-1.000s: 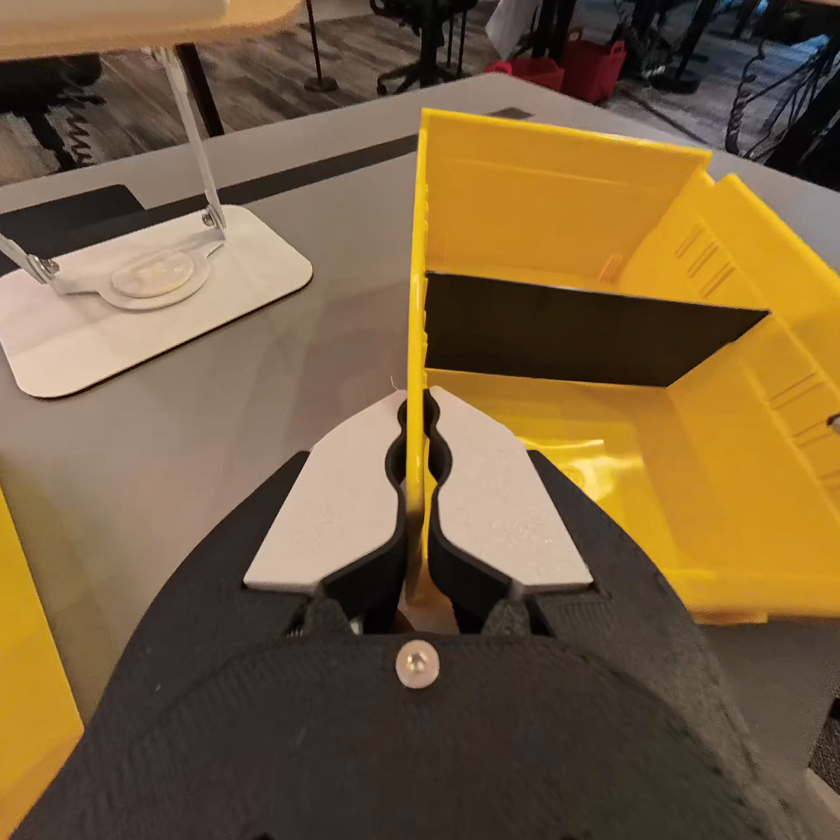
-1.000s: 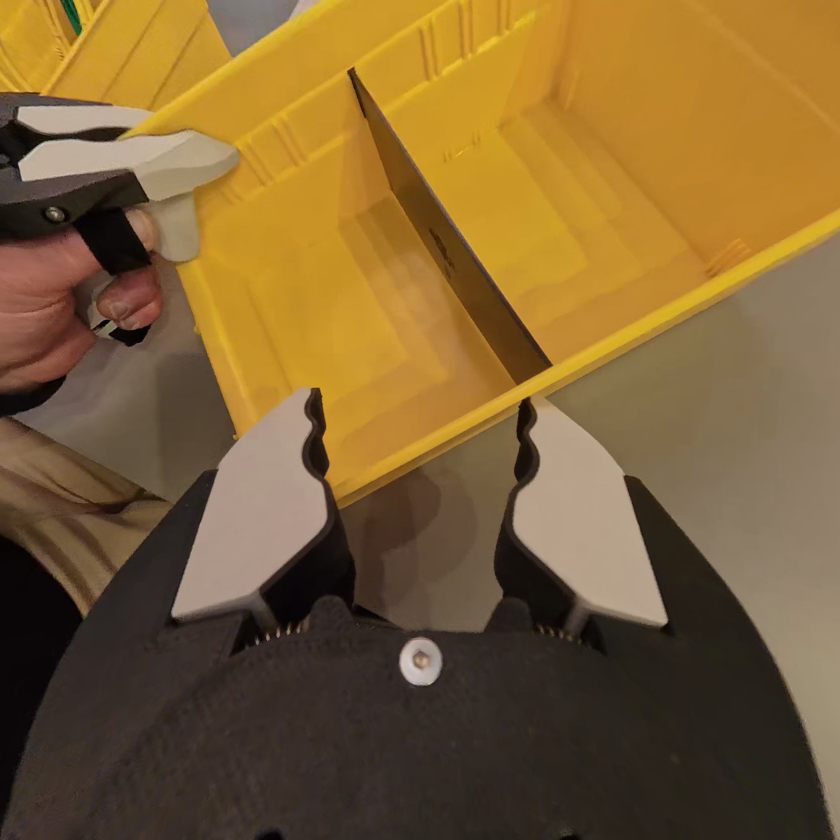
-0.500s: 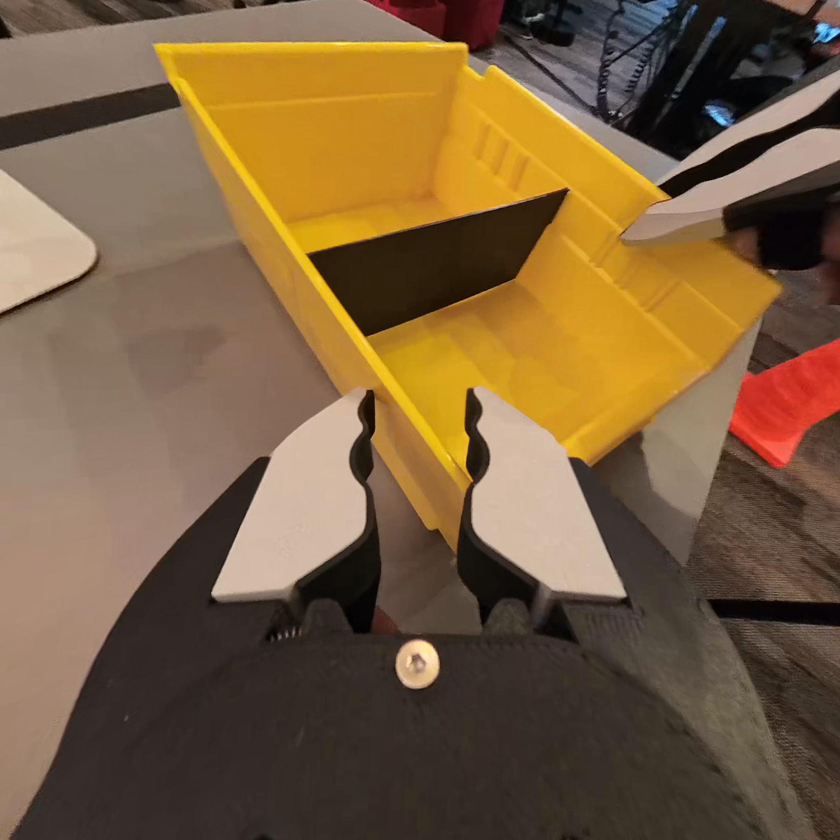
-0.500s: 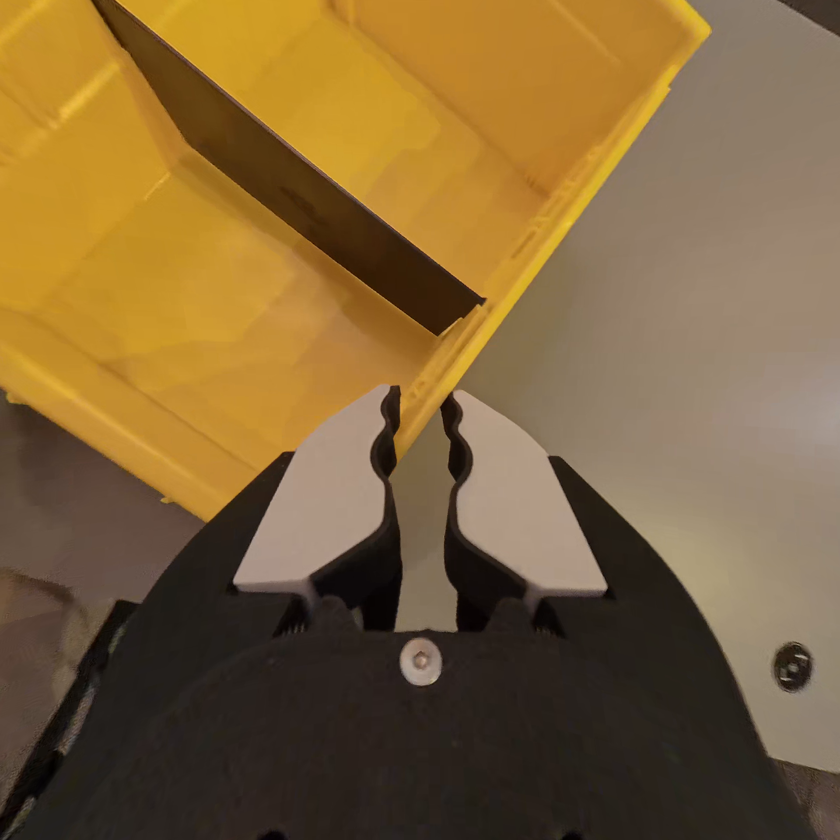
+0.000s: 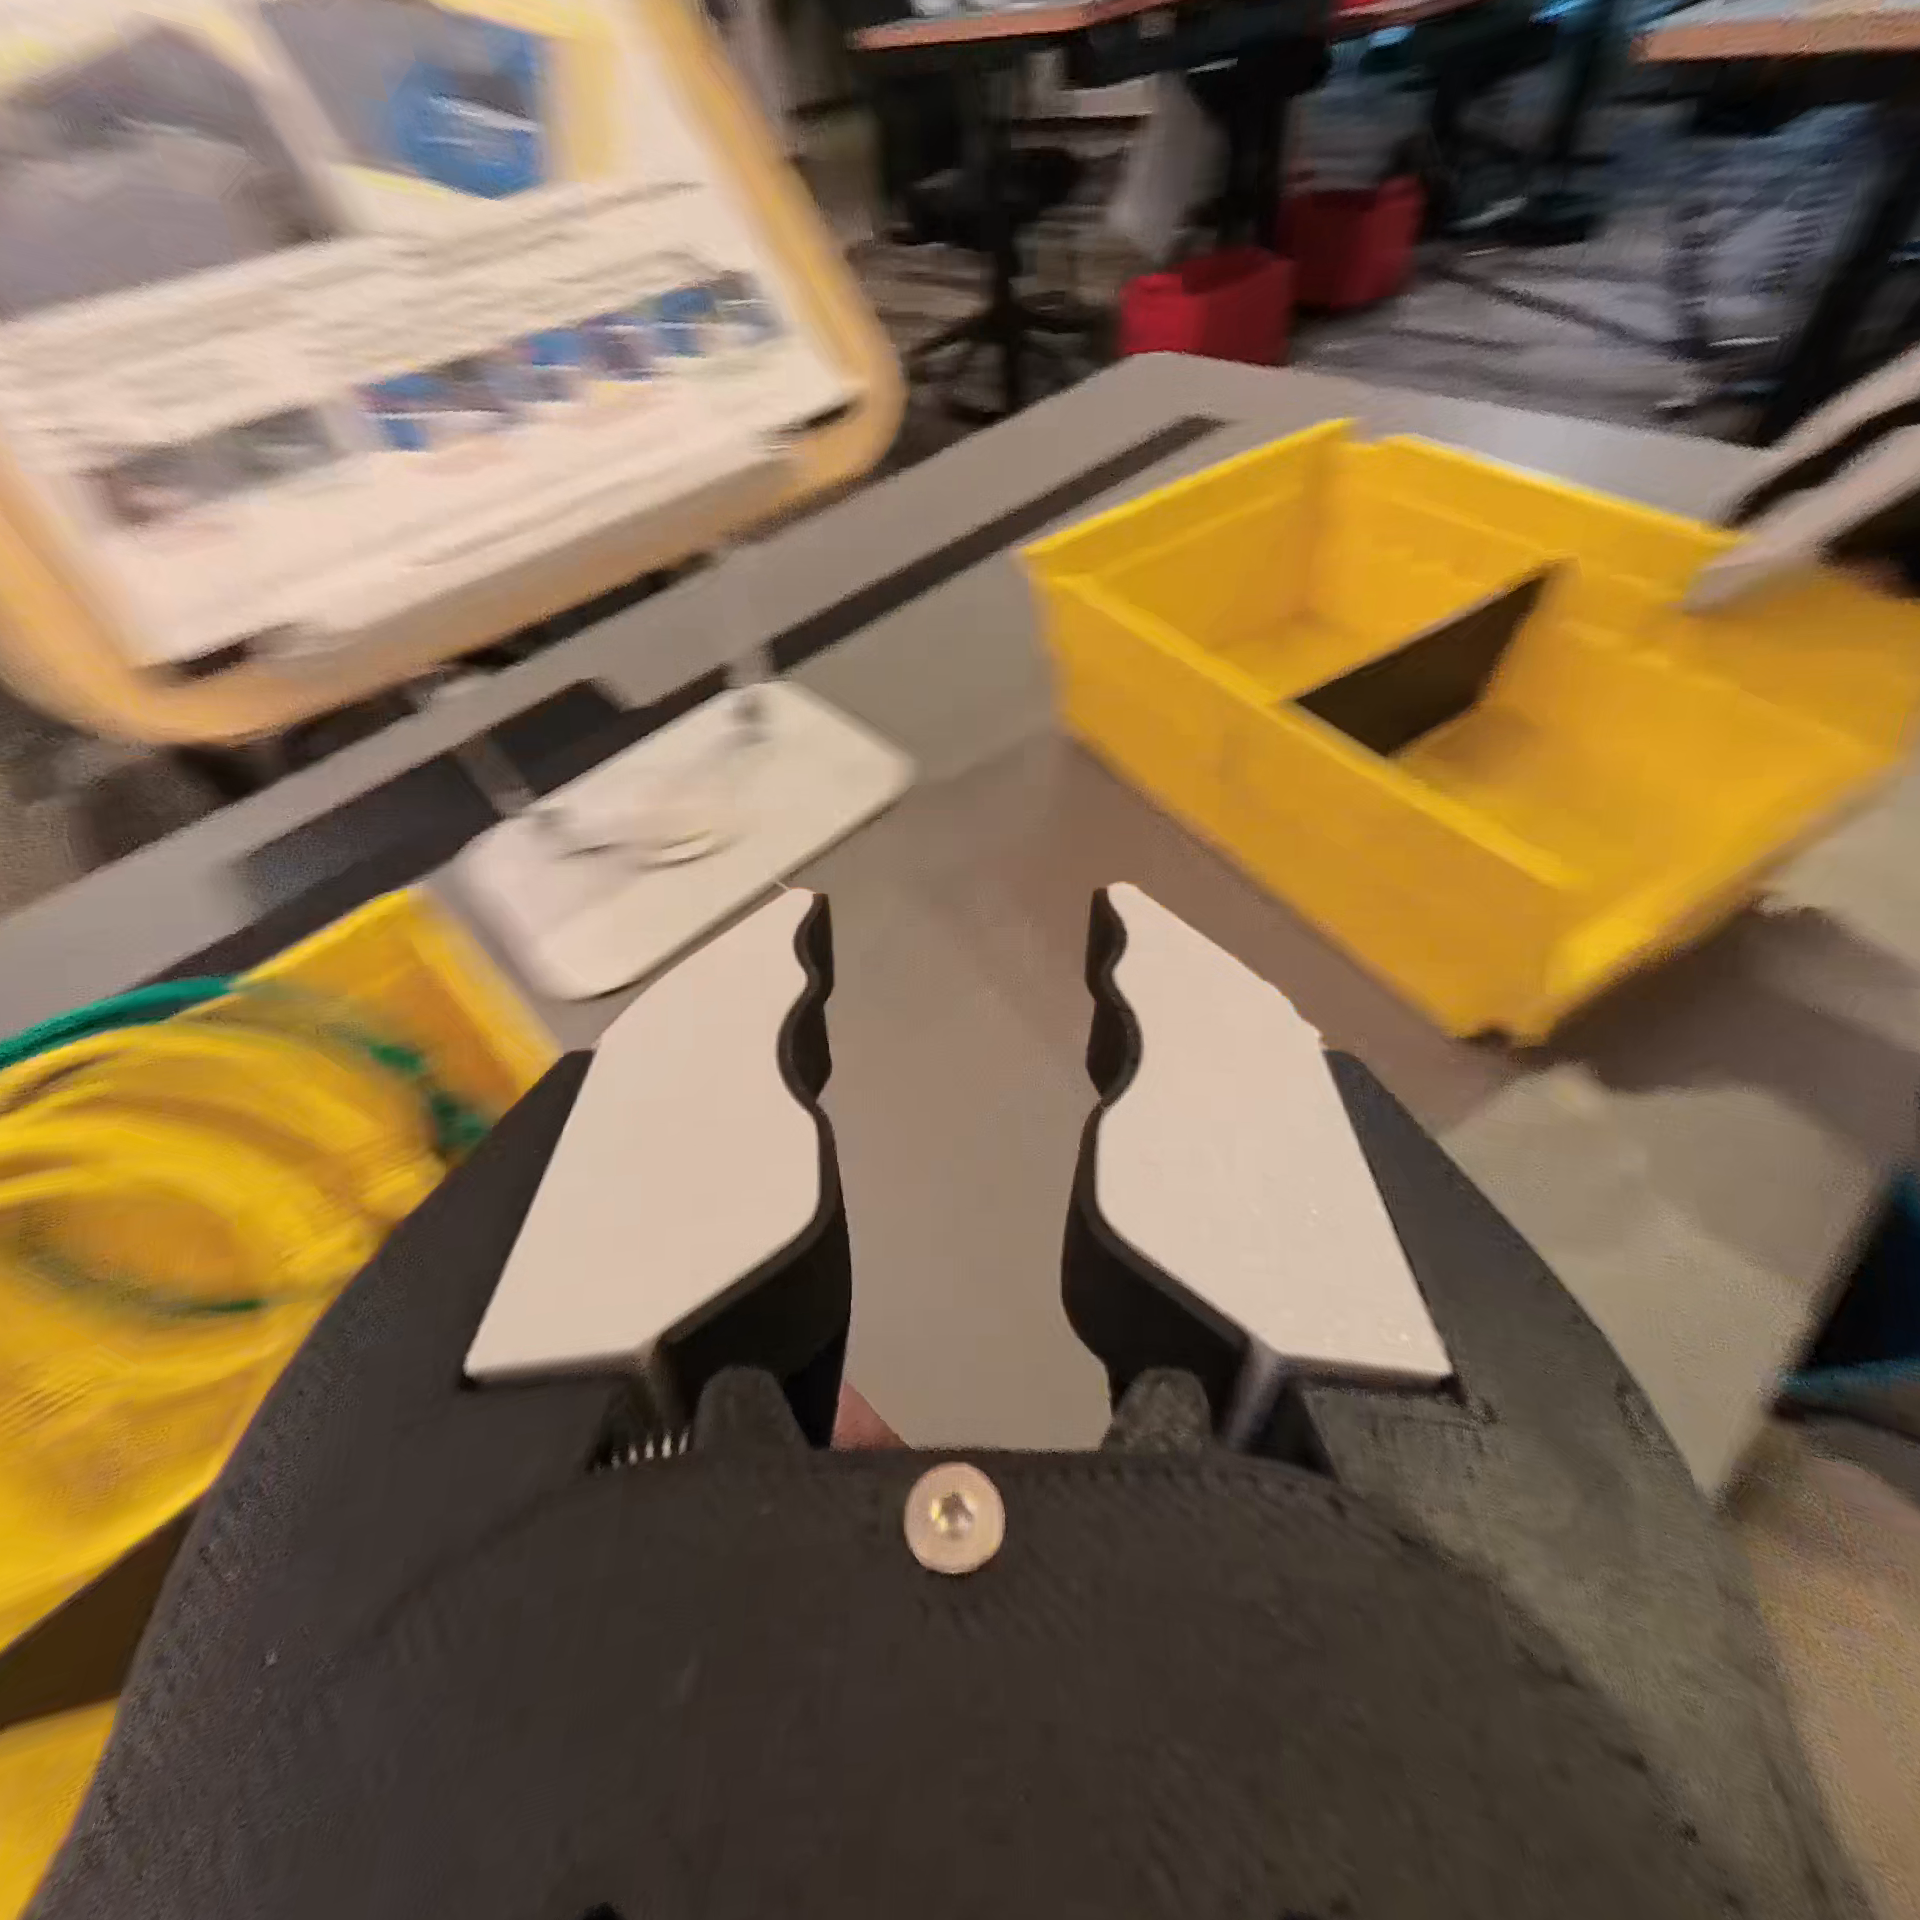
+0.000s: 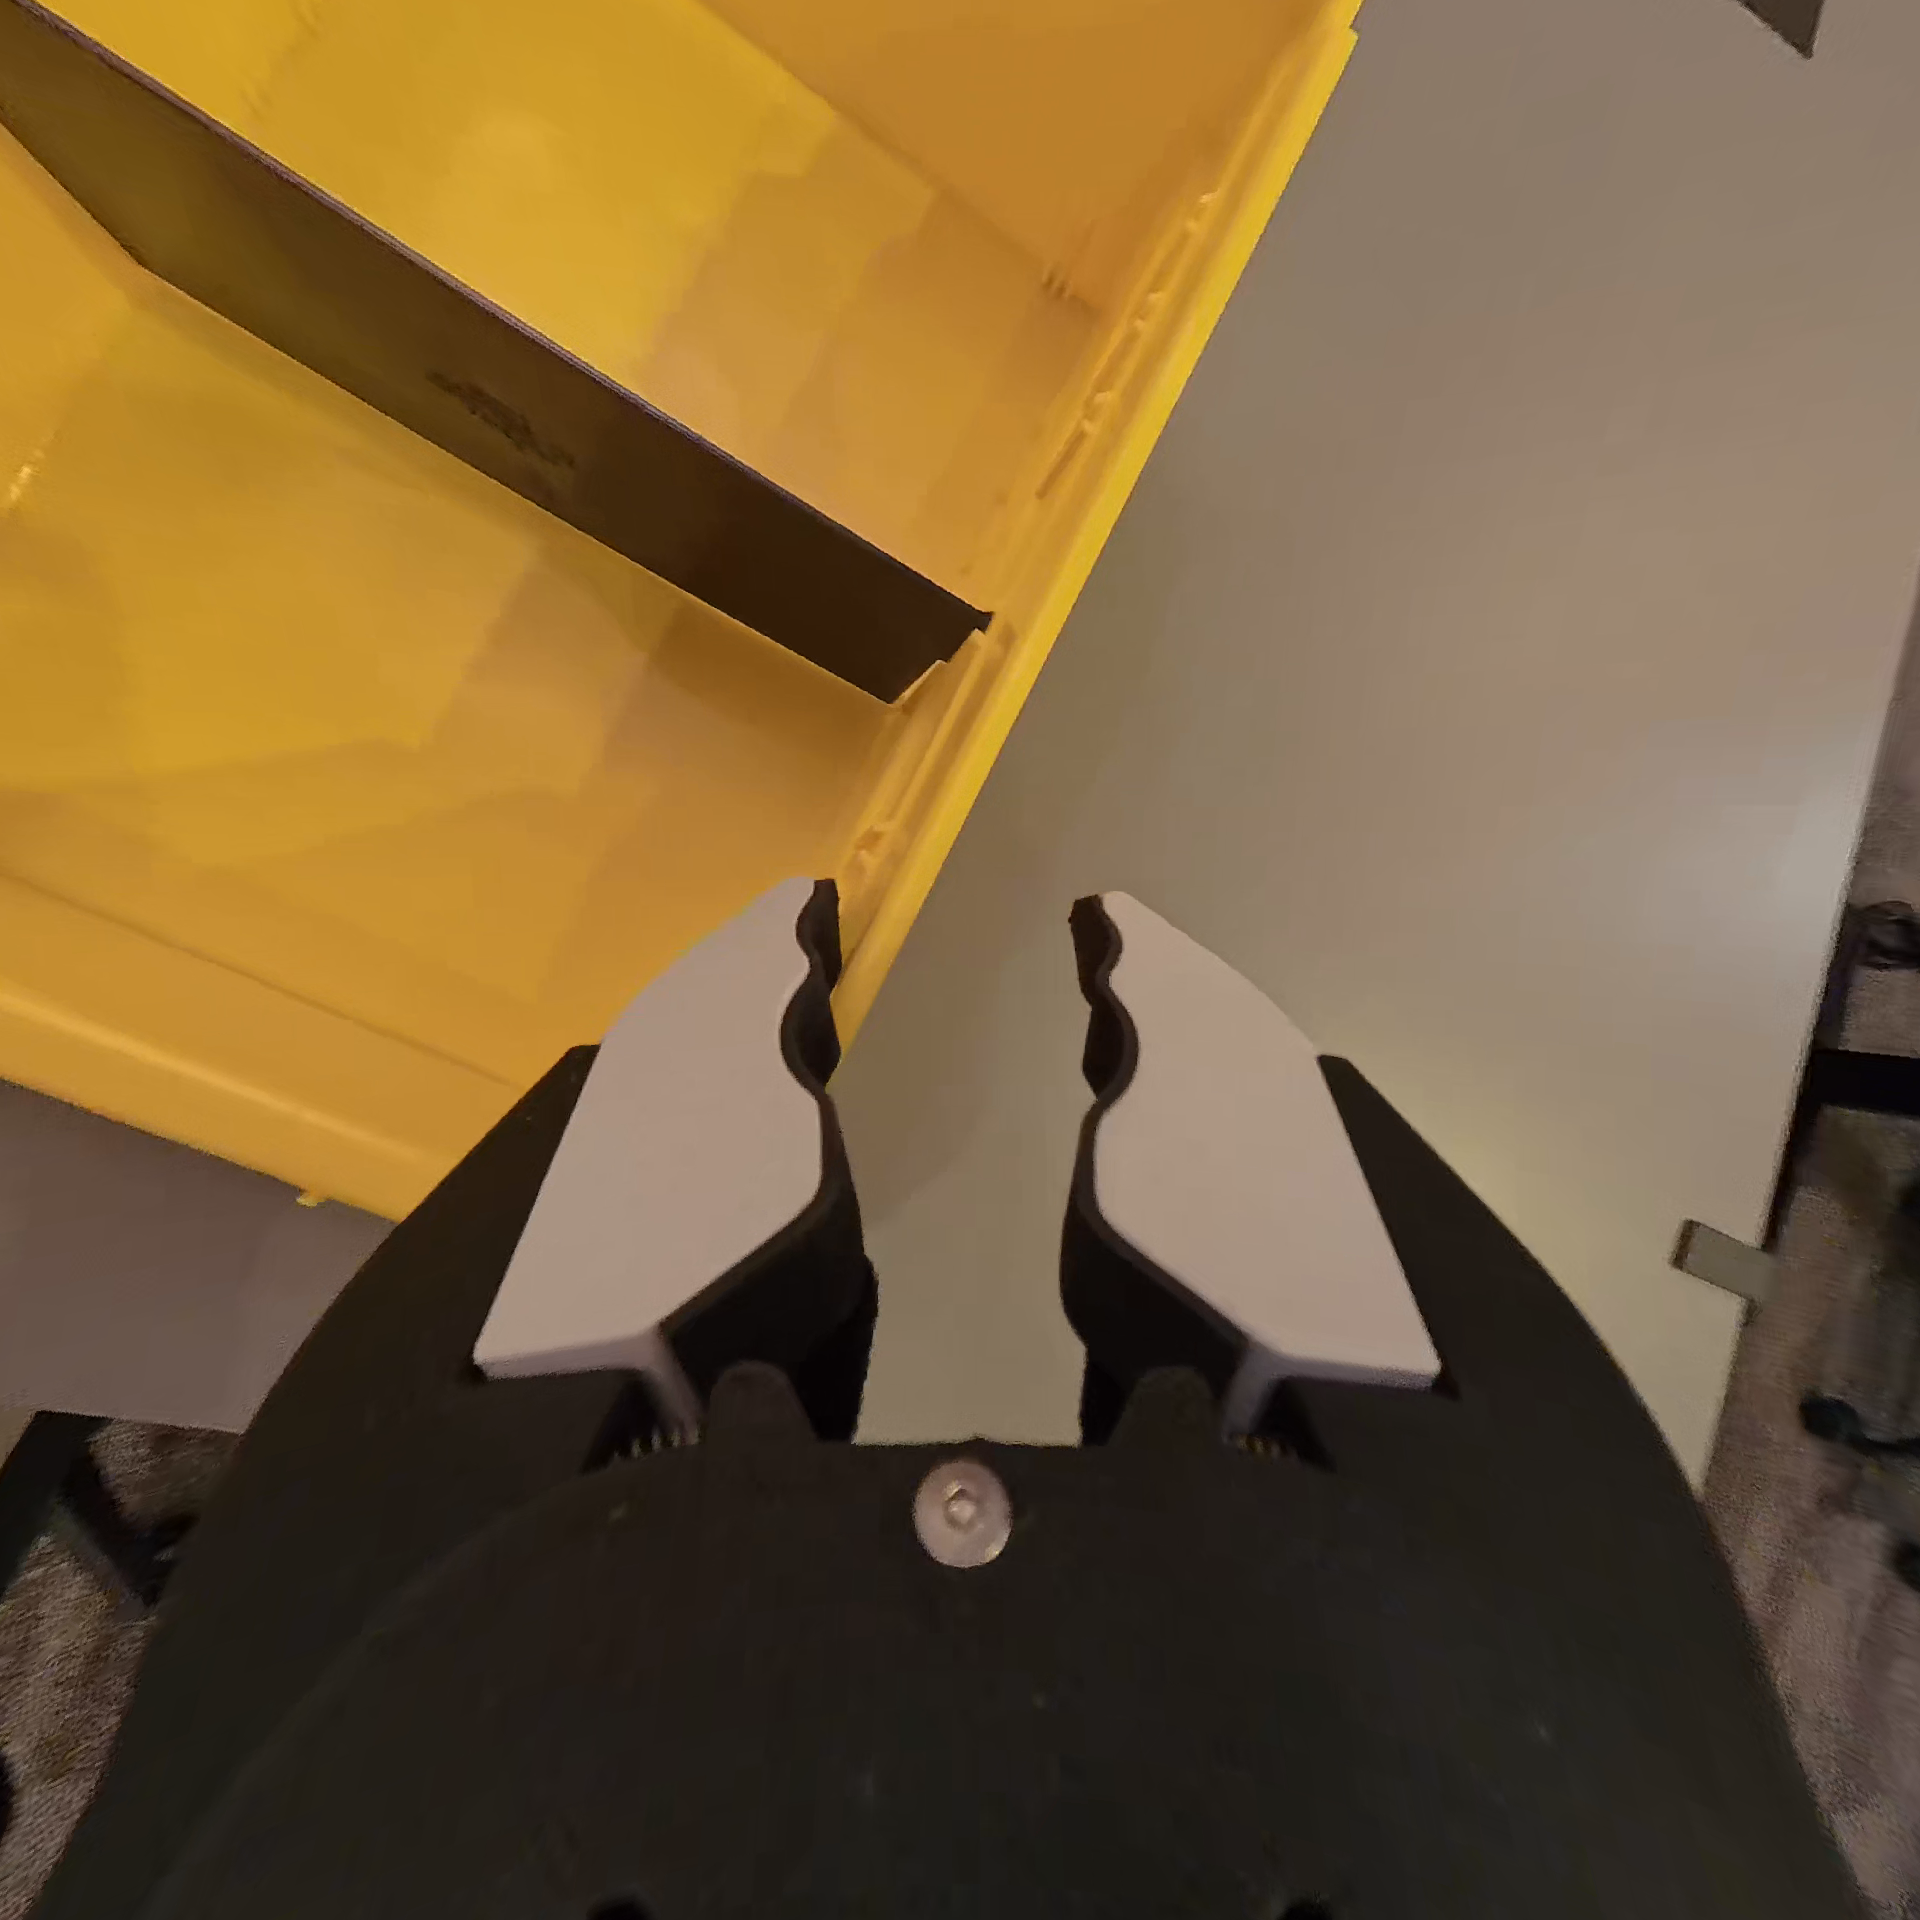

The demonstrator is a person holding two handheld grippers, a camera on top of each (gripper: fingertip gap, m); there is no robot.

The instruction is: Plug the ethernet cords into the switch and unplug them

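Note:
Coiled yellow and green ethernet cords (image 5: 177, 1195) lie blurred in a yellow bin (image 5: 436, 987) at the left of the left wrist view. No switch shows in either view. My left gripper (image 5: 956, 914) is open and empty above the grey table (image 5: 966, 831). My right gripper (image 6: 951, 909) is open and empty, its left finger (image 6: 717, 1091) right by the long wall of an empty yellow bin (image 6: 1039, 582) with a black divider (image 6: 499, 416). That bin (image 5: 1351, 852) also shows at the right of the left wrist view, with the right gripper's tips (image 5: 1808, 499) above its far side.
A white flat stand base (image 5: 686, 831) sits on the table behind the left gripper. A blurred yellow-framed board (image 5: 416, 343) hangs above it. The table edge (image 6: 1787, 997) runs close on the right. Red bins (image 5: 1205, 301) and chairs stand on the floor beyond. The tips of one gripper are about 40 cm away from the tips of the other.
My left gripper let go of the empty bin's wall, pulled back and swung left, opening wider. My right gripper opened from nearly closed beside the bin's wall. The bin now sits flat on the table.

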